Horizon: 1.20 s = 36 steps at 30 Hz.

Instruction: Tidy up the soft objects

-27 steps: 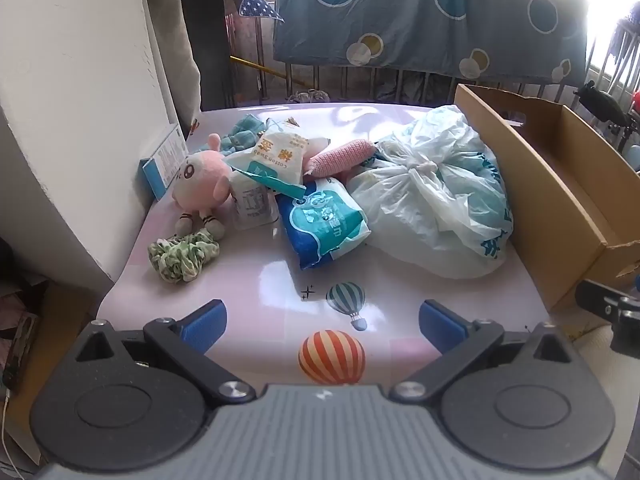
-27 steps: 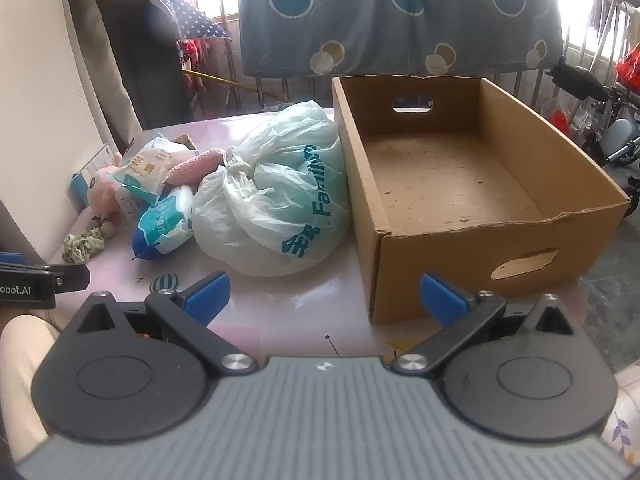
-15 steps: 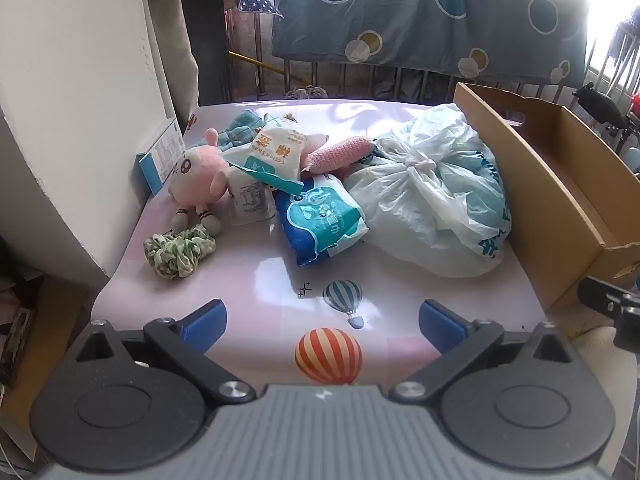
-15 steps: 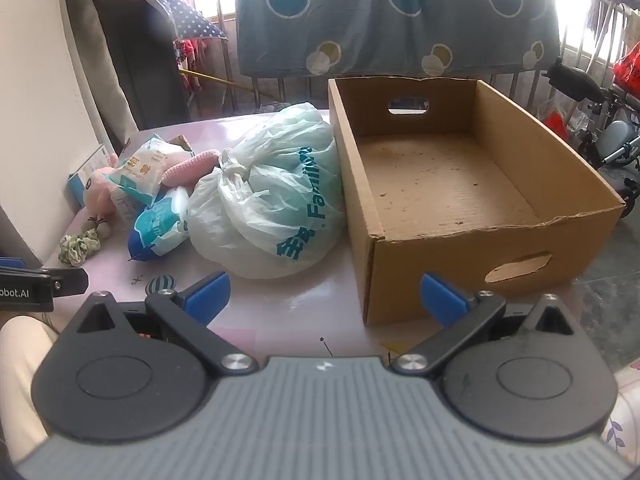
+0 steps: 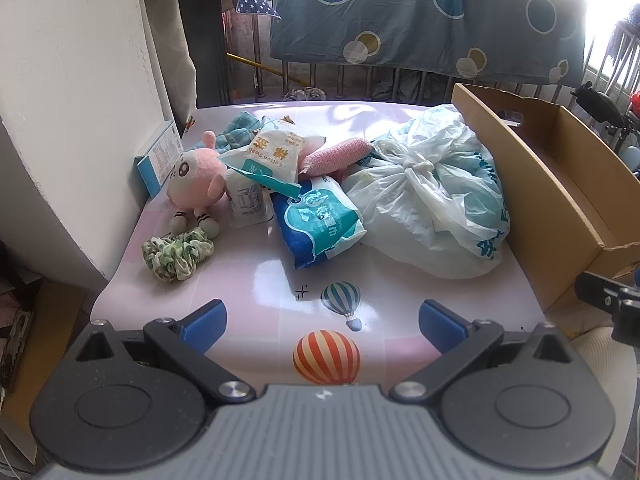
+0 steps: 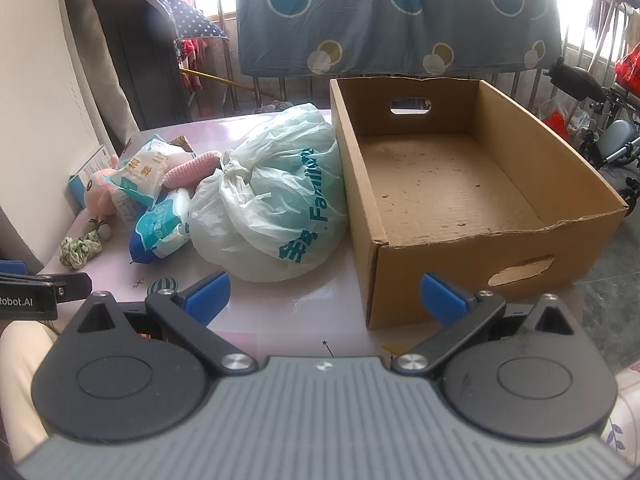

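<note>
A pile of soft things lies on the pink table [image 5: 248,280]: a pink plush toy [image 5: 196,176], a green scrunchie [image 5: 176,254], a cotton swab pack [image 5: 272,156], a blue tissue pack [image 5: 320,220], a pink rolled cloth [image 5: 340,154] and a tied white plastic bag [image 5: 436,200]. The bag [image 6: 272,200] lies against an open, empty cardboard box [image 6: 460,192]. My left gripper [image 5: 322,316] is open and empty over the table's near edge. My right gripper [image 6: 324,292] is open and empty, before the bag and the box's near corner.
A white wall [image 5: 80,100] borders the table on the left, with a small blue carton [image 5: 160,156] leaning on it. A blue dotted sheet [image 5: 420,20] hangs over a railing behind. A stroller [image 6: 592,120] stands right of the box.
Both grippers have drawn back and risen slightly, so the table objects look a little farther off. Nothing on the table has moved.
</note>
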Each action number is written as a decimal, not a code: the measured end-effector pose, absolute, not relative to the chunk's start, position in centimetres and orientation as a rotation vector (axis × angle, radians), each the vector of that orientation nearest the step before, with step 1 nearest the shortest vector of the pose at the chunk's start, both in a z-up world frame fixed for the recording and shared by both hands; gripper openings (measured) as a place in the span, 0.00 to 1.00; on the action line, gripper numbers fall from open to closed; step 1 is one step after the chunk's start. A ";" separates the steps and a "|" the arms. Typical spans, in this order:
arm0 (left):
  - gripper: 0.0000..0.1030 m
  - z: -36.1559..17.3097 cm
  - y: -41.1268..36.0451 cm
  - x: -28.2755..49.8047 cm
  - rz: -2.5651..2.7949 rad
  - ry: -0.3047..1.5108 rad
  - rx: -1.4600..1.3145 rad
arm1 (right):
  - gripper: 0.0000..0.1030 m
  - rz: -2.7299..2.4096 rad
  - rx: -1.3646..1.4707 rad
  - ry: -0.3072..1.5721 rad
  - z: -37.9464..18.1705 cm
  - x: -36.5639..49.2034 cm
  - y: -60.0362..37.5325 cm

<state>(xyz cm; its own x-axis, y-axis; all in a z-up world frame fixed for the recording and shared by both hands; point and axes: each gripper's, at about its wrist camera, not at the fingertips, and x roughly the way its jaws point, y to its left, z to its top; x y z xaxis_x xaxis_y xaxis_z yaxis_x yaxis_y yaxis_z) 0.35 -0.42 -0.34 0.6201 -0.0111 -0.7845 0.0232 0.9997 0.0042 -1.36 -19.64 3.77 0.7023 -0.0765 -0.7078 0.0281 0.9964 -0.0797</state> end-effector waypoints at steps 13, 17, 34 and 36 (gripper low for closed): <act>1.00 -0.1 -0.6 0.5 -0.032 0.894 0.020 | 0.99 -0.064 -0.061 0.799 3.7 -0.9 -19.6; 1.00 -0.1 -0.5 0.5 -0.034 0.892 0.011 | 0.99 -0.068 -0.064 0.801 3.7 -0.9 -19.5; 1.00 0.0 -0.3 0.6 -0.044 0.889 0.008 | 0.99 -0.077 -0.070 0.805 3.6 -0.9 -19.4; 1.00 0.0 -0.3 0.6 -0.044 0.888 0.009 | 0.99 -0.077 -0.070 0.804 3.6 -1.0 -19.4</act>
<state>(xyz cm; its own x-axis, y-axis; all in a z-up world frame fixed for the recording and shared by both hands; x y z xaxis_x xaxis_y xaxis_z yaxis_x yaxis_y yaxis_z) 0.56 -0.27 0.00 0.6300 -0.0351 -0.7758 0.0426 0.9990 -0.0106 -0.97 -19.42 3.57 0.6911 -0.0958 -0.7164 0.0426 0.9949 -0.0918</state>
